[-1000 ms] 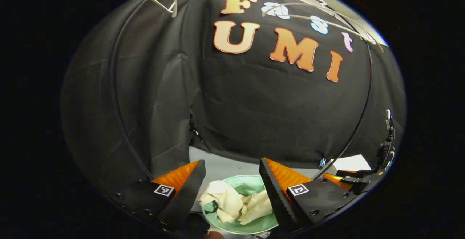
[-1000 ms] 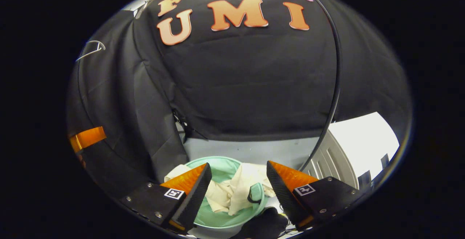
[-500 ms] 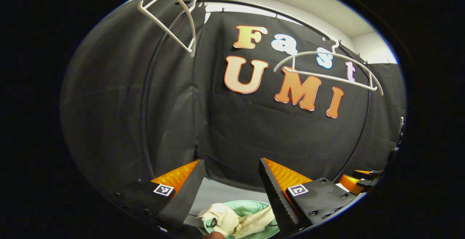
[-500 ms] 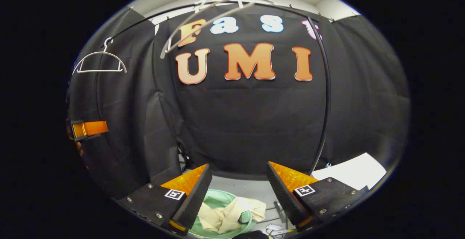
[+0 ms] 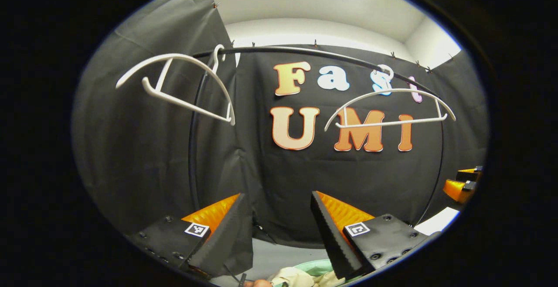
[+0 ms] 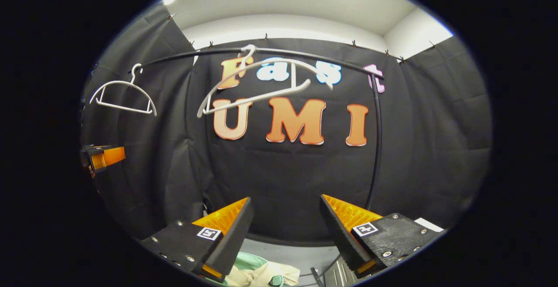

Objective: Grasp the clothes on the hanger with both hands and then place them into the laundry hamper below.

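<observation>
Two bare white hangers hang from a black rail: one hanger (image 5: 183,86) at the left, tilted, and another hanger (image 5: 390,110) at the right in the left gripper view. In the right gripper view they are the left hanger (image 6: 123,97) and the nearer hanger (image 6: 261,86). Cream clothes (image 5: 296,277) lie in the mint green hamper (image 5: 320,267) low in the left gripper view; the same clothes (image 6: 257,275) and hamper (image 6: 248,261) show at the bottom of the right gripper view. My left gripper (image 5: 281,230) is open and empty. My right gripper (image 6: 285,232) is open and empty too.
The black rail (image 5: 331,53) arches across the booth and runs down as a pole (image 6: 377,147) on the right. The other gripper shows at the far right edge (image 5: 462,184) of the left gripper view and at the far left edge (image 6: 102,156) of the right gripper view. A white object (image 5: 436,221) sits low right.
Both grippers have risen and tilted upward, staying open. The hamper with the clothes has slid to the bottom edge of both views; the rail, hangers and ceiling have come into view.
</observation>
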### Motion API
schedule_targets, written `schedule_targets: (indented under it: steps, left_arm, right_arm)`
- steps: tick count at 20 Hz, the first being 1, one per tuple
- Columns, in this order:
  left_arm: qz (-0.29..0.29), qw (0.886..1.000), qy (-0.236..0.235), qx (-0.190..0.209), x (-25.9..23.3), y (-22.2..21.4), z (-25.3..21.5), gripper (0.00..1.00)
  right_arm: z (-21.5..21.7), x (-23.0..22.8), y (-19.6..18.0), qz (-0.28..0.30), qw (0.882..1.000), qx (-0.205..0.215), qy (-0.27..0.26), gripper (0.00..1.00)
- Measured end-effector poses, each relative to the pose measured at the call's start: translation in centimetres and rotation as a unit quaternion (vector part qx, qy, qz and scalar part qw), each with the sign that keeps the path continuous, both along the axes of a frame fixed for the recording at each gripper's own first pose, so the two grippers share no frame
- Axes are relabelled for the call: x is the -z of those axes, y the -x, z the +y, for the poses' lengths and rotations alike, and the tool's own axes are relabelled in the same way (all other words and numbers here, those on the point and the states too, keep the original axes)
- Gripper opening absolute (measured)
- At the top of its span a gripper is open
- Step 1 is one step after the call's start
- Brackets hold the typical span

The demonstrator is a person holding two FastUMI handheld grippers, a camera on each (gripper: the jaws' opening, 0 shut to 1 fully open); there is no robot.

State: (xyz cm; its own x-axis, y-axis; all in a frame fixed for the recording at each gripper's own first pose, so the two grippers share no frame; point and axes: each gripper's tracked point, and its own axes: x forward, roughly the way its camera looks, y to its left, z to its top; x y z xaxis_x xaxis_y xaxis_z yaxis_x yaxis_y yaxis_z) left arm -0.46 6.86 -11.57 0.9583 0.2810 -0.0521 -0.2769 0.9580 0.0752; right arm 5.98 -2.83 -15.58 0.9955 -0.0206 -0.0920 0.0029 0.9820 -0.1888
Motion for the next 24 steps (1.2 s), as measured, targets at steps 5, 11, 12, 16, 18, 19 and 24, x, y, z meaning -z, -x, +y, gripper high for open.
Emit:
schedule_targets:
  steps: [5, 11, 12, 16, 18, 19, 24]
  left_arm:
    - [-0.043, 0.999, -0.011, 0.005, -4.7, -0.5, 0.1, 0.97]
    - [-0.066, 0.996, -0.034, 0.041, -8.8, -0.6, -2.0, 0.94]
    - [-0.074, 0.996, -0.043, 0.039, -9.6, -0.6, -1.9, 0.94]
    - [-0.087, 0.995, -0.028, 0.036, -10.0, -1.2, -1.9, 0.94]
    - [-0.087, 0.995, -0.028, 0.029, -9.9, -1.1, -1.5, 0.93]
    - [-0.085, 0.996, -0.031, 0.026, -9.9, -1.1, -1.3, 0.93]
    - [-0.076, 0.996, -0.032, 0.038, -9.4, -1.3, -2.1, 0.94]
  right_arm:
    - [0.8, -2.9, 0.0, -0.020, 1.000, -0.012, -0.009, 0.82]
    - [1.7, -6.3, 0.7, -0.040, 0.999, -0.024, -0.008, 1.00]
    - [1.6, -6.5, 0.8, -0.040, 0.999, -0.023, -0.009, 1.00]
    - [1.2, -7.2, 0.5, -0.046, 0.999, -0.015, -0.006, 1.00]
    - [0.8, -7.7, 0.3, -0.055, 0.998, -0.009, 0.000, 0.94]
    - [0.5, -7.7, 0.3, -0.057, 0.998, -0.005, 0.003, 0.94]
    - [0.1, -7.7, 0.3, -0.056, 0.998, -0.001, 0.000, 0.94]
